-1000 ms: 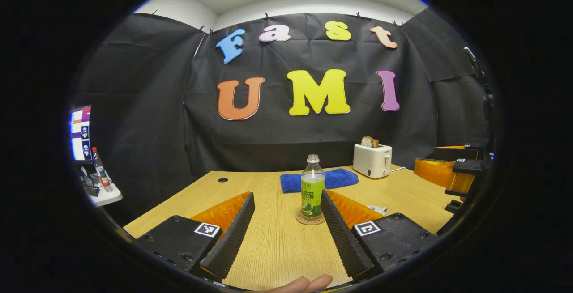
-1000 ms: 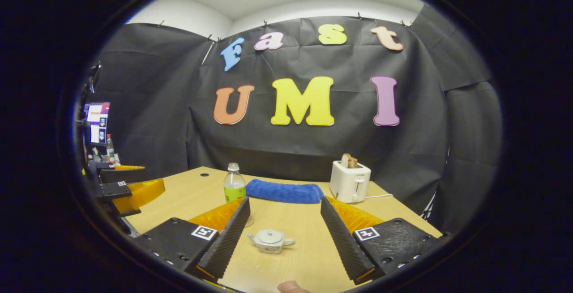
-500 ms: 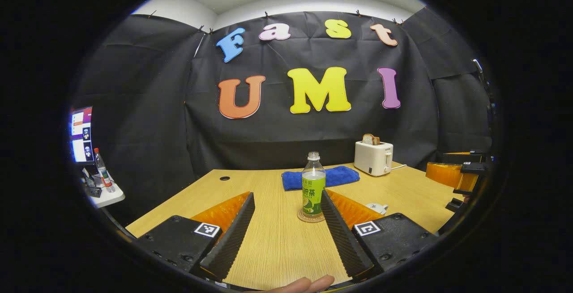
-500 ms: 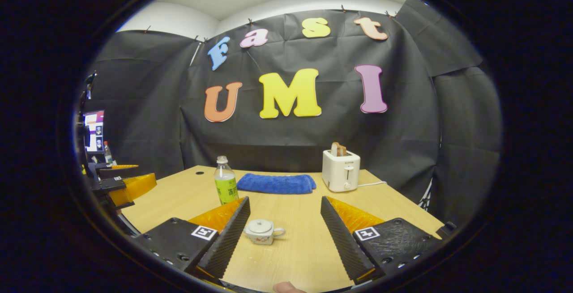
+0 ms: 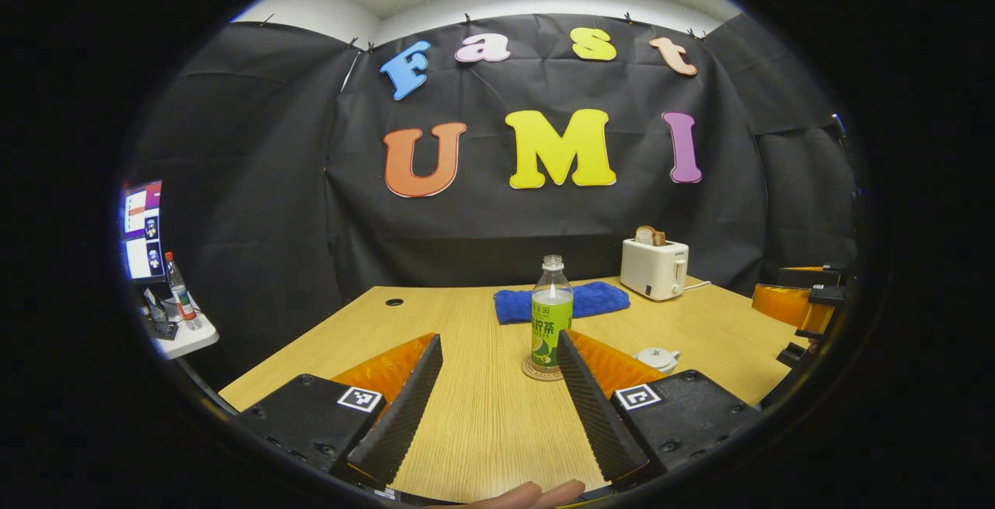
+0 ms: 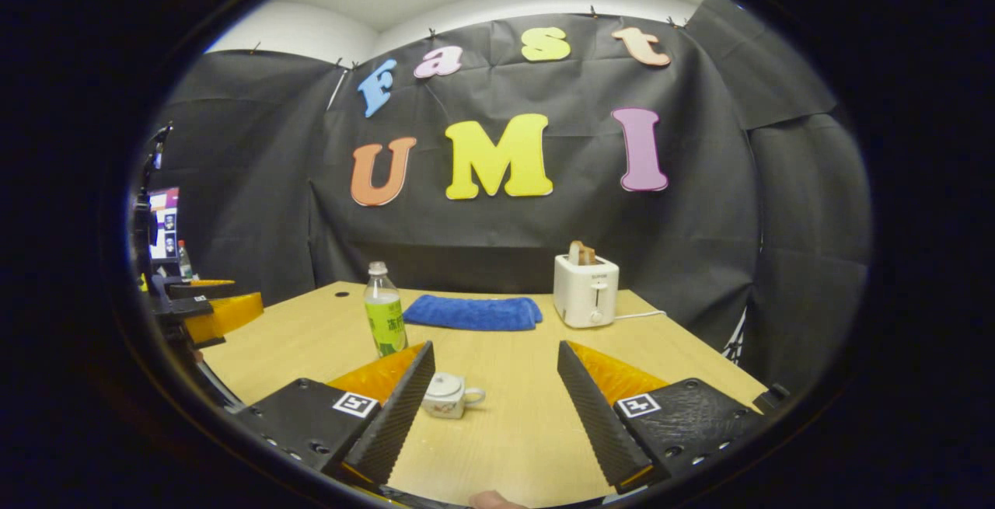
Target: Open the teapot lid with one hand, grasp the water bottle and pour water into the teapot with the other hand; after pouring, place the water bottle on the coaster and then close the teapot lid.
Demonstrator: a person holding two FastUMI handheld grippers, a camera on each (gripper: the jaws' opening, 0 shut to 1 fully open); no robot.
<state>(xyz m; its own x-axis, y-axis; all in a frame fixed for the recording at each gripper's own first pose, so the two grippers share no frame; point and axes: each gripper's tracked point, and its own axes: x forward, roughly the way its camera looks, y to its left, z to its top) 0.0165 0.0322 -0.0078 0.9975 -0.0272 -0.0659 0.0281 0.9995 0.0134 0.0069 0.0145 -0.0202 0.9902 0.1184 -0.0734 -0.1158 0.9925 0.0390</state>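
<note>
My left gripper [image 5: 497, 408] has its fingers spread wide, gripping nothing, above the desk [image 5: 482, 431]. At one o'clock from it the water bottle [image 5: 551, 313] stands upright on the coaster [image 5: 539, 370], just beside the right-hand finger. My right gripper [image 6: 494, 408] is equally agape and empty; the teapot [image 6: 451, 395], lid on, sits at its eleven o'clock, partly behind a finger. Farther back lie a blue towel [image 6: 472, 312] and a white toaster [image 6: 586, 291]. The left gripper view adds the other gripper [image 5: 793, 308] at three o'clock.
</note>
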